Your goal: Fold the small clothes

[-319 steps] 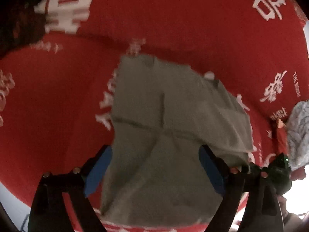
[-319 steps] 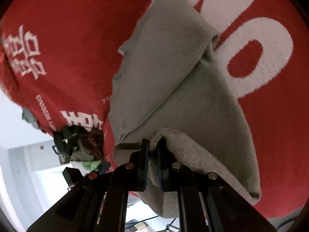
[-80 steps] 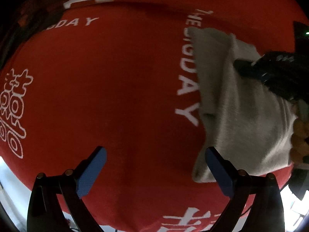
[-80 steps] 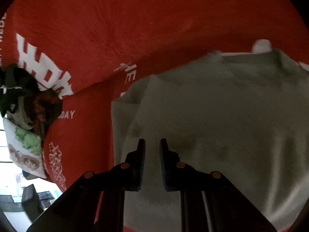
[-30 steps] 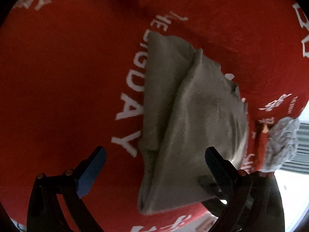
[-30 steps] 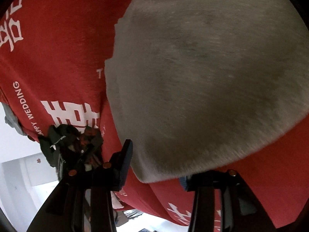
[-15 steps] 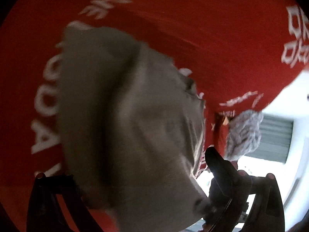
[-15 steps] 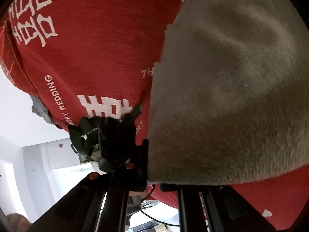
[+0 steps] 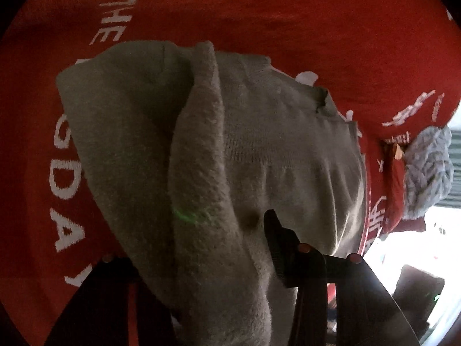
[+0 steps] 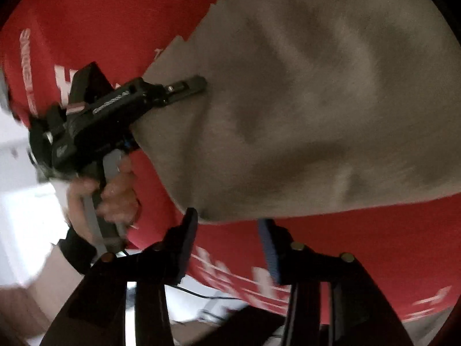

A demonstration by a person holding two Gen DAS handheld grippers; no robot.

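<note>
A folded grey knit garment hangs over the red cloth with white lettering. My left gripper is shut on the garment's near edge; one finger is buried under the fabric. In the right wrist view the garment fills the upper right, and the left gripper, held in a hand, pinches its left edge. My right gripper is open, its fingers just below the garment's lower edge and holding nothing.
A grey cable-knit item lies at the right edge of the red cloth. Past the cloth's edge there is a bright floor area. A cable runs under the cloth's near edge in the right wrist view.
My right gripper let go of the grey garment and opened. My left gripper closed on the garment's edge and now holds it lifted.
</note>
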